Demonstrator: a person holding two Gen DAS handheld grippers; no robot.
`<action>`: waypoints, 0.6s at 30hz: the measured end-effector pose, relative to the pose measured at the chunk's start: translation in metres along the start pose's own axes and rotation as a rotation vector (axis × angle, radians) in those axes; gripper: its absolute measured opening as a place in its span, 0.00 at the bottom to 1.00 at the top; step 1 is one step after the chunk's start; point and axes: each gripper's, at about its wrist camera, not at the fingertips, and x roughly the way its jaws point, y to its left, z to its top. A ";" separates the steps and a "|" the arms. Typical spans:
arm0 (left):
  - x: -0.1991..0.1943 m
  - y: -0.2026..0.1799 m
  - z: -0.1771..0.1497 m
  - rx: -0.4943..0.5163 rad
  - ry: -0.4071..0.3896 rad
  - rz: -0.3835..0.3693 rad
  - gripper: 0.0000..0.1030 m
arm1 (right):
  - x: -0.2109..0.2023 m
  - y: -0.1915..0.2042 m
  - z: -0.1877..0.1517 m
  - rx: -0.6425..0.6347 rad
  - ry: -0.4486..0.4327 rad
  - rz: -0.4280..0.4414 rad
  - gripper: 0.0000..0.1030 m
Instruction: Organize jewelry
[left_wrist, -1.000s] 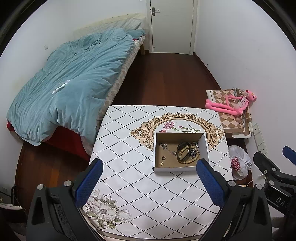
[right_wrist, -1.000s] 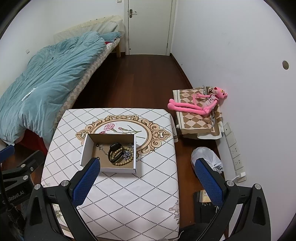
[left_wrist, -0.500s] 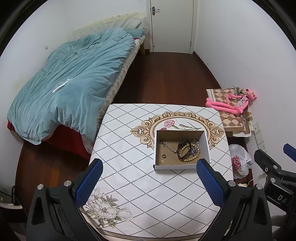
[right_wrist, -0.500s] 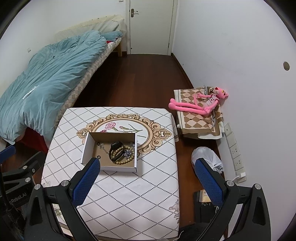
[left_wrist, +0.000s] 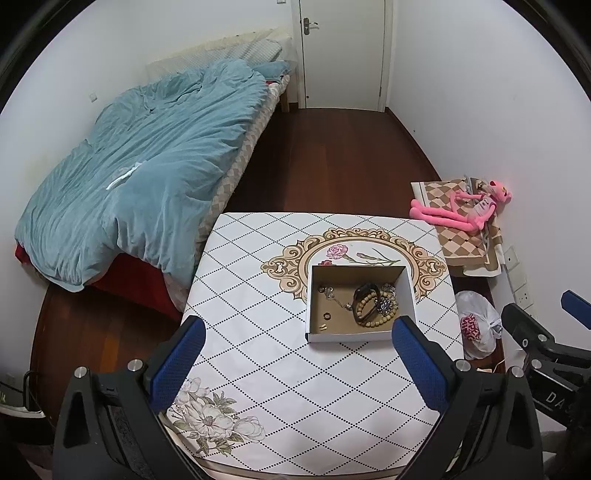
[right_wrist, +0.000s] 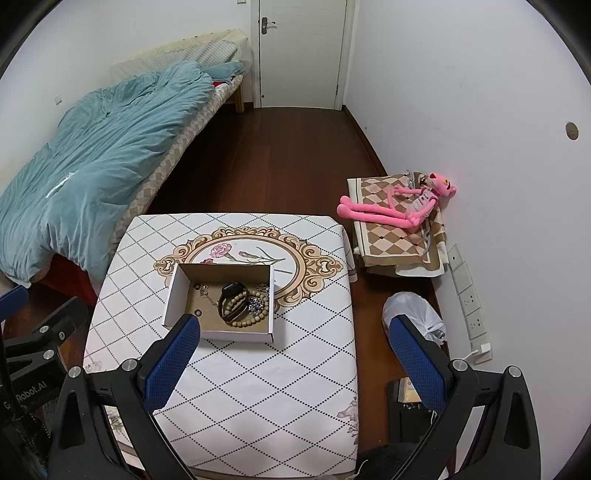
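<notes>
Box (left_wrist: 360, 334) with jewelry (left_wrist: 371, 304) sits mid counter (left_wrist: 266, 350); left gripper (left_wrist: 299, 354) and right gripper (right_wrist: 295, 354) hover above, fingers wide apart, holding nothing

Near corner of the box (right_wrist: 218, 334) hidden behind a blue finger (right_wrist: 173, 360), tiny bits in the box too small to tell, bracelets (left_wrist: 373, 304) piled so they cover each other, bed (right_wrist: 74, 155) cut off at the left edge, table's (left_wrist: 295, 406) near edge hidden by the gripper.
</notes>
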 end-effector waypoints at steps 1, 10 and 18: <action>0.000 0.000 0.000 0.001 0.001 0.003 1.00 | 0.000 -0.001 0.001 0.001 0.000 0.000 1.00; 0.001 0.000 0.001 0.003 0.004 0.004 1.00 | -0.002 0.000 0.001 -0.009 -0.002 0.002 1.00; 0.000 0.000 0.001 0.003 0.003 0.005 1.00 | -0.001 -0.002 0.002 -0.013 0.002 0.004 1.00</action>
